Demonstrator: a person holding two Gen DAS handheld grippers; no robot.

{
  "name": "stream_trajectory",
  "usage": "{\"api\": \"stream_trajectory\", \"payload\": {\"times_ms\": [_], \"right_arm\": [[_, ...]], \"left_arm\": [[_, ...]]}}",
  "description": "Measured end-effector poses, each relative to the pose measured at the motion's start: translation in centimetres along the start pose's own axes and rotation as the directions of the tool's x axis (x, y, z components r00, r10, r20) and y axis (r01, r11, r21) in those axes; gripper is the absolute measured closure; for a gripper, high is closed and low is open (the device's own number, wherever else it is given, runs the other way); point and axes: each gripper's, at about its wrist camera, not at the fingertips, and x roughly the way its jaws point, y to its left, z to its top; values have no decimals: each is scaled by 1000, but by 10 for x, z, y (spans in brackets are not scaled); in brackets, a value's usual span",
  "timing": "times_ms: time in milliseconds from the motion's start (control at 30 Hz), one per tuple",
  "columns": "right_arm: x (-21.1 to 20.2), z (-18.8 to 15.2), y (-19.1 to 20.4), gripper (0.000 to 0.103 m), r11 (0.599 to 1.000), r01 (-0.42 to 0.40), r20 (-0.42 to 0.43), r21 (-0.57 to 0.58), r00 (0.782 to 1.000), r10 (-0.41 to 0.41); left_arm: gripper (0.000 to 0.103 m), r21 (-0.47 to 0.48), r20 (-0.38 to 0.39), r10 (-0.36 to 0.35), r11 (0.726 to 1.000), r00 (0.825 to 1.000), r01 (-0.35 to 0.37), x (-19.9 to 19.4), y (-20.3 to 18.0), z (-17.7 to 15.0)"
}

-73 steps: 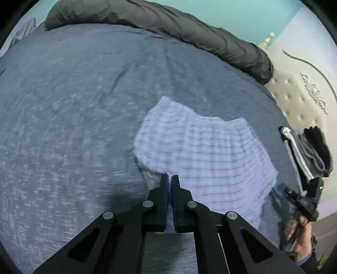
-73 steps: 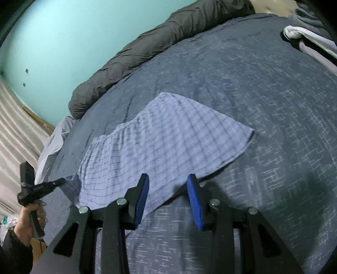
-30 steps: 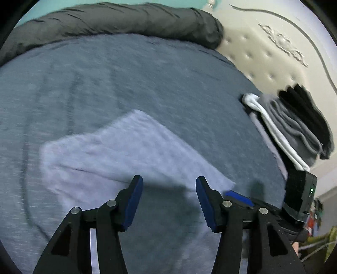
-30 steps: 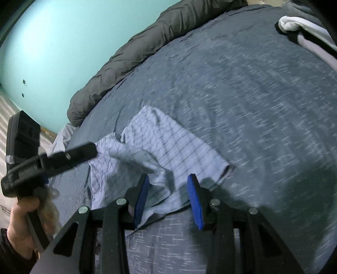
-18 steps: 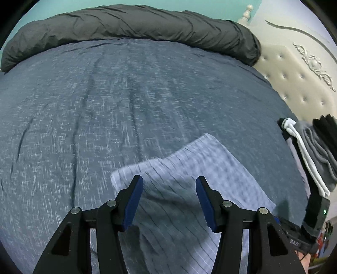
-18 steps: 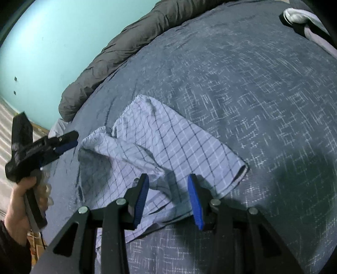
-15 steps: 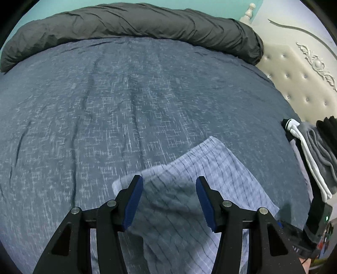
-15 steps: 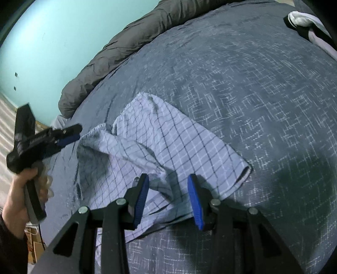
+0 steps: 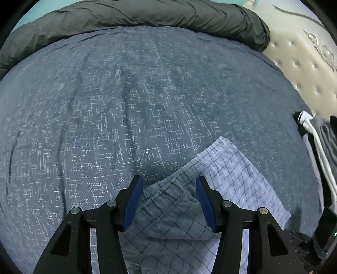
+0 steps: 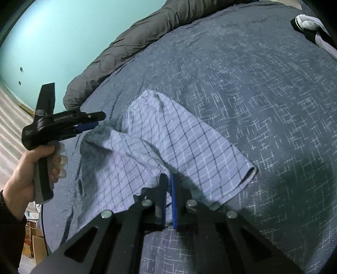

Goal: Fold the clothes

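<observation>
Two grippers over the checked shorts (image 10: 168, 143) lying rumpled on the near part of the bed (image 10: 252, 84). Right gripper (image 10: 169, 179) just pinched shut on a near fold; left gripper (image 9: 168, 185) wide apart, hovering over the left edge.

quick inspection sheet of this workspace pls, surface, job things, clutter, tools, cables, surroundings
surface: blue-grey patterned bedspread, lightly creased.
job's things: pale checked garment, partly folded and rumpled.
clutter: pile of dark, grey and white clothes at the bed's edge.
grippers: right tool has just closed and is shut on the garment's near edge; left tool is open above a bunched part.
cables: thin dark cable below the hand.
surroundings: grey duvet roll, turquoise wall, cream tufted headboard.
</observation>
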Motion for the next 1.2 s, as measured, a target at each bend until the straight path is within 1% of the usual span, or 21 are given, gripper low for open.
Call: {"api": "stream_trajectory", "payload": {"times_ms": [133,267,367,433,500,600,633,667,700,767,867,1000,1067,1200], "right_arm": [[-2,0,-1,100,1000,-14,3,6,1000,14],[-4,-1,-1,100,1000,-21,5,8,1000,21],[-4,-1,-2,100,1000,-26,4,13,1000,26],[-4,-1,-3,100,999,-29,3,15,1000,29],[-4,-2,-3,100,999,-31,3,16,1000,31],[-5,-1,-4,100,999,-33,4,19,999,33],[-5,-1,-4,100,999,-33,4,20,999,33],[-5,-1,-4,100,999,-33,4,20,999,33],[-4,-1,-4,100,999,-32,4,20,999,32],[-4,-1,-4,100,999,-31,4,20,1000,31],[-5,-1,-3,100,999,-33,6,17,999,32],[-9,-1,-4,100,999,-33,8,11,999,33],[-13,-2,-6,100,999,-33,13,12,999,33],[-28,-1,-12,100,999,-46,44,24,998,45]], "left_arm": [[47,14,-7,6,1000,1000,-6,2,-2,1],[47,-18,-9,16,1000,1000,-16,4,3,4],[47,-8,-37,17,1000,999,-18,8,4,4],[47,17,-40,43,999,998,-42,8,3,3],[47,15,-47,34,999,998,-34,8,6,3],[48,20,-50,41,999,998,-40,8,8,2],[56,27,-50,30,999,998,-29,7,8,1],[67,35,-50,20,999,999,-19,7,8,0],[71,48,-52,22,999,998,-20,7,7,-1],[85,76,-54,26,997,998,-22,8,4,-3],[89,89,-29,24,996,999,-21,2,3,-6],[91,88,26,10,996,1000,-12,-11,2,-6],[91,81,54,-10,997,998,5,-19,1,-5],[91,92,84,-30,996,996,22,-25,-9,0]]}}
